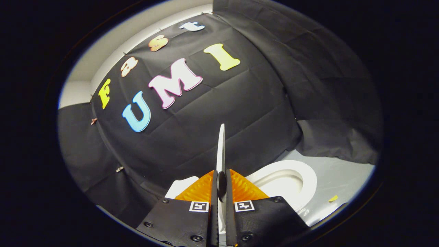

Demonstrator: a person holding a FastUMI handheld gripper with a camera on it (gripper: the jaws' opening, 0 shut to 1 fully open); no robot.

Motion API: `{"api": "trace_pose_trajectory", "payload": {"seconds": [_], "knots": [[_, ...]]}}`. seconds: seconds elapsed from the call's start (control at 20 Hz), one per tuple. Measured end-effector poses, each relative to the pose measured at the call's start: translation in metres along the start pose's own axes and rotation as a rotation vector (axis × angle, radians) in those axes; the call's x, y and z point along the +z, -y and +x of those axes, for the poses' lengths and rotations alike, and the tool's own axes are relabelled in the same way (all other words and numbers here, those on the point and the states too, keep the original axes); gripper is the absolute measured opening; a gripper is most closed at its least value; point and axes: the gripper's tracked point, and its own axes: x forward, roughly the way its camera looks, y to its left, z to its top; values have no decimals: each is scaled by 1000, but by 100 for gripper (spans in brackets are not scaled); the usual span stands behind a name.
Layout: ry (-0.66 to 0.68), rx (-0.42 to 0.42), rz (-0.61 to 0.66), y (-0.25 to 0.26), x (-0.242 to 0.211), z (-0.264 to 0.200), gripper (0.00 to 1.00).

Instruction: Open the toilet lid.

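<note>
A: Gripper (221, 188) status?

B: Nearly closed. Both orange fingers (199, 190) are pinched on the edge of the toilet lid (221, 151), which sits between them and sticks up edge-on just beyond the tips.

A: Lid position relative to the toilet bowl (286, 181)?

B: Raised, standing about upright, left of the bowl opening. Bowl rim is exposed and white, lying right of the fingers. Another white part of the toilet shows just left of the fingers.

A: Around the bowl?

B: Grey floor (339, 175) on its far side, with a small yellow scrap (332, 198) on it.
</note>
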Motion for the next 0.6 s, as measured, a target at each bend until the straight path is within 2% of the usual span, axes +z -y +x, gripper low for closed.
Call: {"api": "trace_pose_trajectory", "payload": {"seconds": [0.3, 0.6], "knots": [[6, 58, -129, -64, -10, -1, 13], [4, 111, -206, -121, -25, 0, 14]]}}
